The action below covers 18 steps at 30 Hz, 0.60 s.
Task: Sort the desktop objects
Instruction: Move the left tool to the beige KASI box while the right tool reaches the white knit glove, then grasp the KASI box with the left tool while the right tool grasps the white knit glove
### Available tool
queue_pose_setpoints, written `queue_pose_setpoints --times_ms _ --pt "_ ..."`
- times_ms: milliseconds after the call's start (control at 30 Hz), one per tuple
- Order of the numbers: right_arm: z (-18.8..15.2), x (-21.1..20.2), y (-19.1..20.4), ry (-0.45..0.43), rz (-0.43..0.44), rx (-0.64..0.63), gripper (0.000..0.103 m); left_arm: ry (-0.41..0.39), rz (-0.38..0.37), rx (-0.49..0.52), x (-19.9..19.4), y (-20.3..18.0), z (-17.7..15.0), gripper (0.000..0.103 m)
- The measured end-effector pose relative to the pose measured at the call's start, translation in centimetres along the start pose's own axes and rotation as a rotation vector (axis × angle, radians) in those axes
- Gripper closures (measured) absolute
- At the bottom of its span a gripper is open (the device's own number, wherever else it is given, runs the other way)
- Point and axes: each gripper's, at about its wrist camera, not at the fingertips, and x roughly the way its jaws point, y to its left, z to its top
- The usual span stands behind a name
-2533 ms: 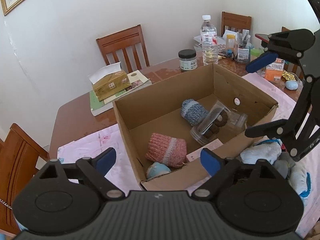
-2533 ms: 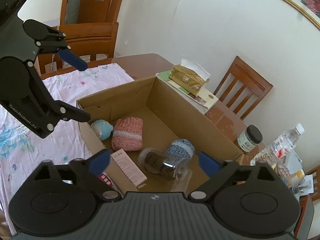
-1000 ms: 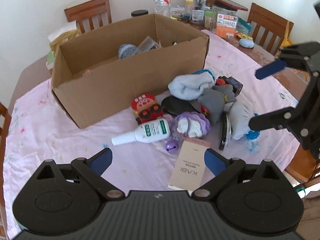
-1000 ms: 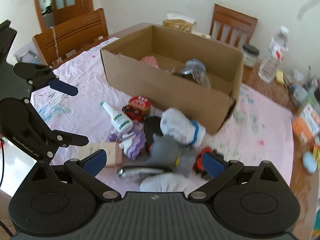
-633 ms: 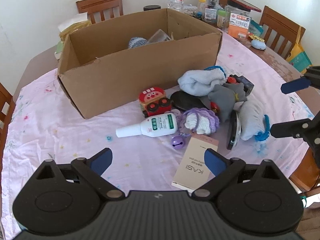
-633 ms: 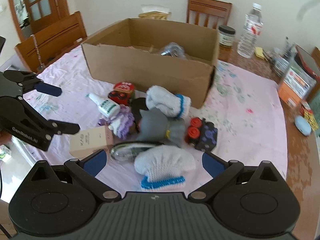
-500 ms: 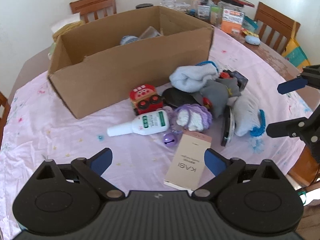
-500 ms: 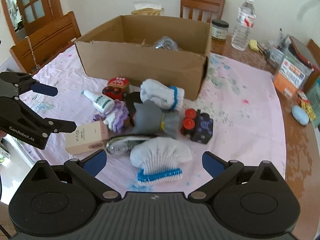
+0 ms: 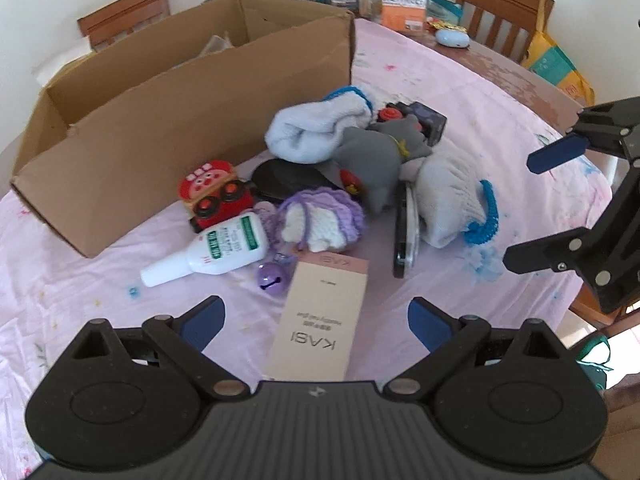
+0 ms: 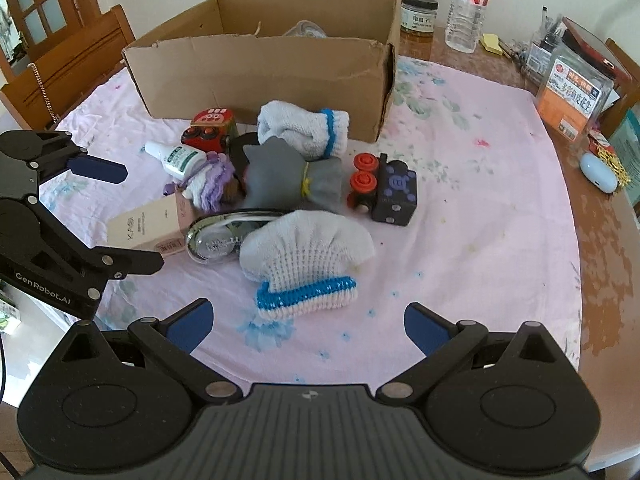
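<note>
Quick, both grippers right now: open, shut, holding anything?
Left gripper: open, holding nothing.
Right gripper: open, holding nothing.

A wooden bench [image 10: 608, 240] under a pink flowered cloth [image 10: 472, 184] carries a cardboard box [image 10: 264, 76], with a heap just in front of it: white bottle [image 9: 216, 250], beige carton [image 9: 320, 316], knitted hat [image 10: 308, 264]

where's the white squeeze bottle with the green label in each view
Left wrist view: the white bottle lies left of centre, just ahead of the left gripper, nozzle pointing left.
Right wrist view: the bottle is in the upper left, nozzle pointing up-left.
Shared landmark: in both views the red toy car sits right behind it, in front of the cardboard box.
</note>
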Motion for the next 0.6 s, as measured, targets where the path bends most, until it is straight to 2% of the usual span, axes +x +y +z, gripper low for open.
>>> queue_pose_setpoints --times_ms 367,467,533,600 --pt "0.2 0.6 -0.7 0.005 0.007 -0.009 0.000 0.021 -0.014 0.012 0.8 0.2 0.1 0.008" --pt "0.4 0.8 -0.7 0.001 0.016 -0.023 0.000 0.025 -0.033 0.033 0.7 0.1 0.0 0.020" --pt "0.6 1.0 -0.7 0.000 0.021 -0.036 0.000 0.032 -0.041 0.036 0.8 0.1 0.0 0.038" --pt "0.9 1.2 -0.7 -0.003 0.029 -0.050 0.000 0.040 -0.048 0.031 0.9 0.3 0.0 0.046"
